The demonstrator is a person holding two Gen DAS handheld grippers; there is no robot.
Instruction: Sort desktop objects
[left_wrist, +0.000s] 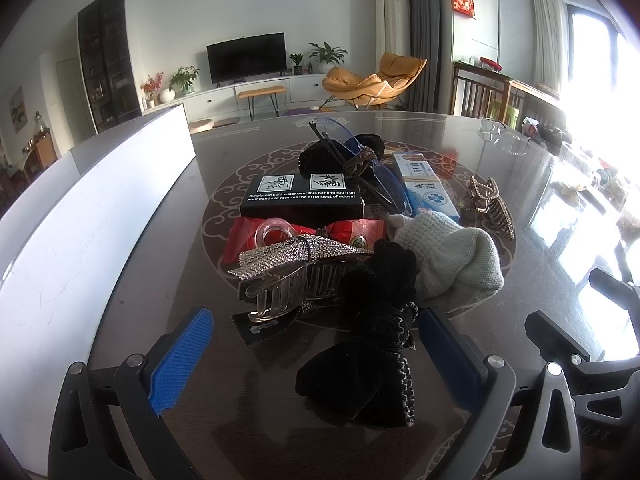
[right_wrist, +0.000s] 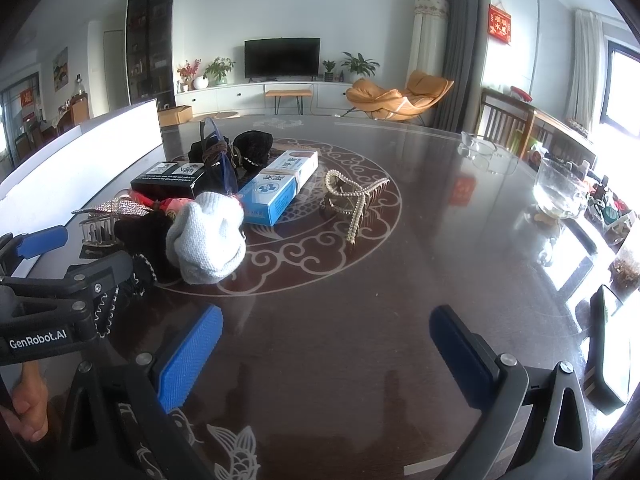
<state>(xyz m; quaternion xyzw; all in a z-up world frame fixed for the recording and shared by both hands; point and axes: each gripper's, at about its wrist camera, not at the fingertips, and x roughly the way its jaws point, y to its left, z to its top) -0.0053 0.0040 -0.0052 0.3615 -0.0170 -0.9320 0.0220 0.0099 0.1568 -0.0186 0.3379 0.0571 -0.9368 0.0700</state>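
**Black velvet bow sits between your left pads, not yet gripped**

The black velvet bow [left_wrist: 360,376] lies on the dark table [right_wrist: 360,340] at the near edge of the pile, right between the fingers of your left gripper [left_wrist: 316,364], whose jaws stand wide with nothing in them. It looks soft and light, so expect it to squash and sag; I would take it at the bunched middle, where the fabric is thickest, rather than by a floppy loop or the beaded trim.

Just behind it, touching or nearly so, sit the rhinestone claw clip [left_wrist: 288,268] and the pale knitted cloth [left_wrist: 452,260]. The clip looks stiff, slick and brittle-toothed, so watch that a closing pad does not snag it. Farther back lie the black box [left_wrist: 302,198], the blue-and-white box [left_wrist: 428,188] and the pearl hair claw [right_wrist: 352,200], all firmer things to pinch.

Your right gripper [right_wrist: 324,354] hovers over bare tabletop beside the pile, jaws also spread and holding nothing.
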